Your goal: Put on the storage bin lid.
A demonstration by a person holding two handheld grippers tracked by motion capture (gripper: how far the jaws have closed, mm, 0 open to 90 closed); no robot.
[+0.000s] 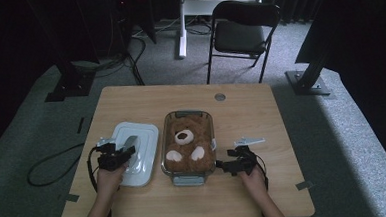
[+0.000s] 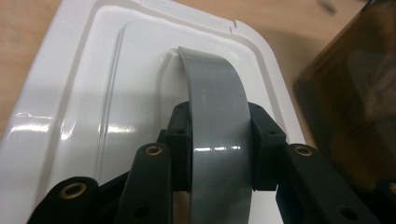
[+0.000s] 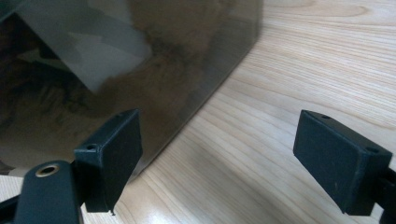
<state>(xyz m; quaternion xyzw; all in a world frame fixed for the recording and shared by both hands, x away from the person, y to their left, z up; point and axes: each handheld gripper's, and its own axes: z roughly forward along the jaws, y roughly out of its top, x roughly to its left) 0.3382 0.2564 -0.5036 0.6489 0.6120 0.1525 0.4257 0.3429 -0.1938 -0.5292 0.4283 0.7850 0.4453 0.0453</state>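
High view looks down from six o'clock over the counter. Left gripper view sits close on the white lid — right gripper view close by the glass dish, also in the high view.

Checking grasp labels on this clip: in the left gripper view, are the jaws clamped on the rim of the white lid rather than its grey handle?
No. The left gripper has its pads pressed on both sides of the grey handle arching over the white lid.

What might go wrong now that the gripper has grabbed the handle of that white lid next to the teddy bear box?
The left gripper pinches only the smooth grey handle, so the white lid might tilt or slip out when raised. The clear box with the teddy bear sits close beside it; a swinging lid may knock it. The right gripper is open beside the box and isn't gripping it.
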